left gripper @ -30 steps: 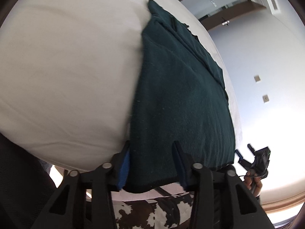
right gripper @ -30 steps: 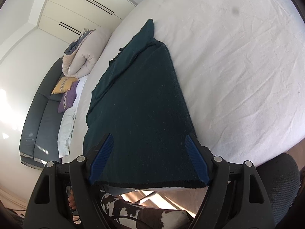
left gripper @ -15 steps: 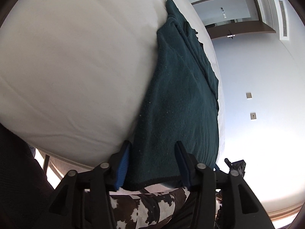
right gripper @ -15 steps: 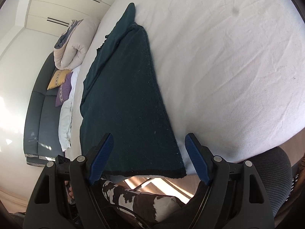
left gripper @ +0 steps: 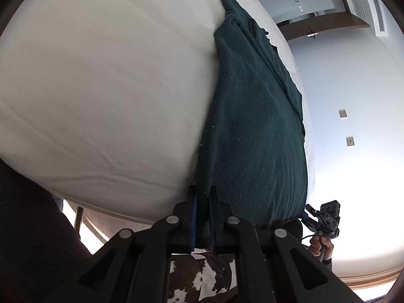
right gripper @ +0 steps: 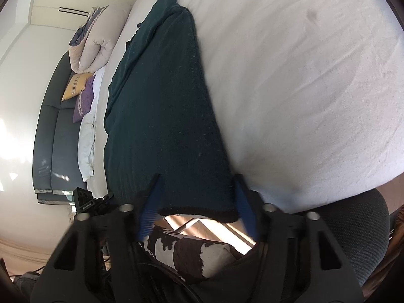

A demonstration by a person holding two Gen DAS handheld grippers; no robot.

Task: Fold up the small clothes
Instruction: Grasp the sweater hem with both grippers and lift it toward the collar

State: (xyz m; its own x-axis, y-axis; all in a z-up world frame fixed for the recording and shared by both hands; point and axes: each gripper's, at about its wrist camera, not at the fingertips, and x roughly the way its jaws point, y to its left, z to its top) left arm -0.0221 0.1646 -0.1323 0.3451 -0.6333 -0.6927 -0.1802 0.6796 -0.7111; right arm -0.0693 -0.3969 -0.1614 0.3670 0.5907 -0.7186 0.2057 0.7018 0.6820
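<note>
A dark green knit garment (left gripper: 252, 126) lies lengthwise on the white bed (left gripper: 101, 88), its near hem hanging over the bed's near edge. My left gripper (left gripper: 202, 199) is shut on the hem's left corner, cloth pinched between the blue pads. In the right wrist view the garment (right gripper: 164, 113) runs away from me. My right gripper (right gripper: 197, 197) is open, its fingers either side of the hem's right corner, not clamped on it. The right gripper also shows in the left wrist view (left gripper: 323, 217).
A grey sofa (right gripper: 50, 131) with yellow and purple cushions and a rolled duvet (right gripper: 93, 43) stands left of the bed. A cow-print cloth (right gripper: 192, 250) lies below the bed edge. A dark chair back (right gripper: 358, 232) is at lower right.
My left gripper has closed on the hem's left corner. My right gripper's fingers have narrowed around the right corner and moved closer to the hem.
</note>
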